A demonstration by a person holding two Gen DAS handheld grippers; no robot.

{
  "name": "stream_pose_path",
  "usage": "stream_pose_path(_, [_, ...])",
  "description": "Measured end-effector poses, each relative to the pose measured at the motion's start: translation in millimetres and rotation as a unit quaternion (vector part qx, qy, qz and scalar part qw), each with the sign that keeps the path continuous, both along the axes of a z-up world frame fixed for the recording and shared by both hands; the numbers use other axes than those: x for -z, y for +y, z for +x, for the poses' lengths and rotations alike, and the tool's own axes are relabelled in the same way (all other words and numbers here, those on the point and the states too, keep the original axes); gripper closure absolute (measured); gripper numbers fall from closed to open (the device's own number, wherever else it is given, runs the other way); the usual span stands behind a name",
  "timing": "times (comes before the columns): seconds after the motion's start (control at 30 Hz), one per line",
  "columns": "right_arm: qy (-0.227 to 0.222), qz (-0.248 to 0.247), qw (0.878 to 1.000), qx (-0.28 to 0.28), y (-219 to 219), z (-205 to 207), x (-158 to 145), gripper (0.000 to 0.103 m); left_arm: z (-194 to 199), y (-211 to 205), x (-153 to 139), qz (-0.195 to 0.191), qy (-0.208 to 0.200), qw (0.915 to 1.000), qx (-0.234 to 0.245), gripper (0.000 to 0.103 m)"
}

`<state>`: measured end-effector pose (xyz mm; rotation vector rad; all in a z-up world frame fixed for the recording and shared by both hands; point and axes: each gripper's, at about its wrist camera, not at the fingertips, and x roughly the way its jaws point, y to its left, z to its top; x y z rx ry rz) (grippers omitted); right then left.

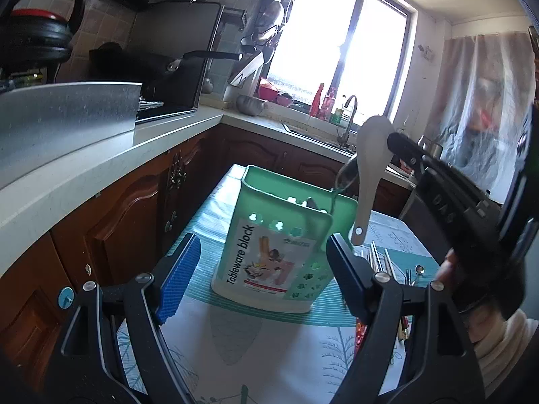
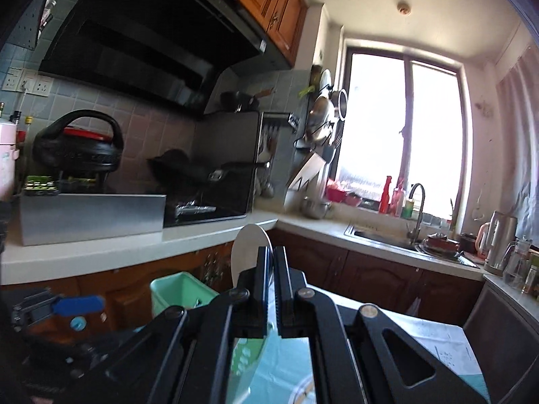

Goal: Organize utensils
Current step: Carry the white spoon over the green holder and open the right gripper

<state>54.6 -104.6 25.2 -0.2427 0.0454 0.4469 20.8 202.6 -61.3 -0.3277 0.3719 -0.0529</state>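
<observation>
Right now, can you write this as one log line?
right hand-held gripper: shut on white spoon | left hand-held gripper: open | green tableware holder: on table

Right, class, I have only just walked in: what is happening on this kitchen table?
A person with a gripper in each hand is sorting utensils into a green holder marked "Tableware block" on the table. The right gripper is shut on a white spoon, held up in the air beside the holder, handle hanging down. The left gripper stands open in front of the holder, not touching it. More forks and spoons lie on the table to the holder's right, not yet put away.
</observation>
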Motion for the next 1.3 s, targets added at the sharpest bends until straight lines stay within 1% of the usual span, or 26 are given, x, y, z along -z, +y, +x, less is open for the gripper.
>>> stream_pose_path(0.1, [-0.011, 0.005, 1.0, 0.015, 7, 7, 11, 0.101, 6, 8, 1, -0.012, 0.0, 0.9999, 0.0, 0.028])
stream_pose_path(0.2, [-0.03, 0.0, 0.999, 0.029, 14, 11, 23, 0.101, 13, 15, 0, -0.019, -0.004, 0.9998, 0.001, 0.028])
stream_pose_path(0.37, [-0.055, -0.019, 0.998, 0.03, 23, 4, 42, 0.101, 21, 17, -4, -0.022, -0.013, 0.9997, 0.004, 0.028])
stream_pose_path(0.5, [-0.063, -0.033, 0.997, 0.032, 27, 1, 55, 0.101, 25, 18, -7, -0.018, -0.021, 0.9996, 0.003, 0.028])
stream_pose_path(0.63, [-0.076, -0.026, 0.996, 0.03, 29, -1, 53, 0.101, 30, 19, -10, -0.016, -0.025, 0.9995, 0.006, 0.028])
stream_pose_path(0.77, [-0.109, -0.032, 0.993, 0.025, 36, -3, 49, 0.101, 31, 23, -13, -0.012, -0.035, 0.9993, 0.001, 0.028])
stream_pose_path(0.93, [-0.144, -0.043, 0.989, 0.014, 48, -4, 50, 0.101, 34, 33, -12, -0.023, -0.038, 0.999, -0.005, 0.028])
stream_pose_path(1.1, [-0.173, -0.054, 0.983, 0.015, 59, -1, 58, 0.101, 36, 43, -7, -0.03, -0.034, 0.9989, -0.011, 0.028])
stream_pose_path(1.17, [-0.179, -0.064, 0.982, 0.016, 62, 1, 65, 0.101, 38, 46, -4, -0.035, -0.03, 0.9989, -0.012, 0.028])
stream_pose_path(1.3, [-0.175, -0.081, 0.981, 0.019, 62, 4, 75, 0.101, 42, 50, 0, -0.046, -0.023, 0.9986, -0.01, 0.028])
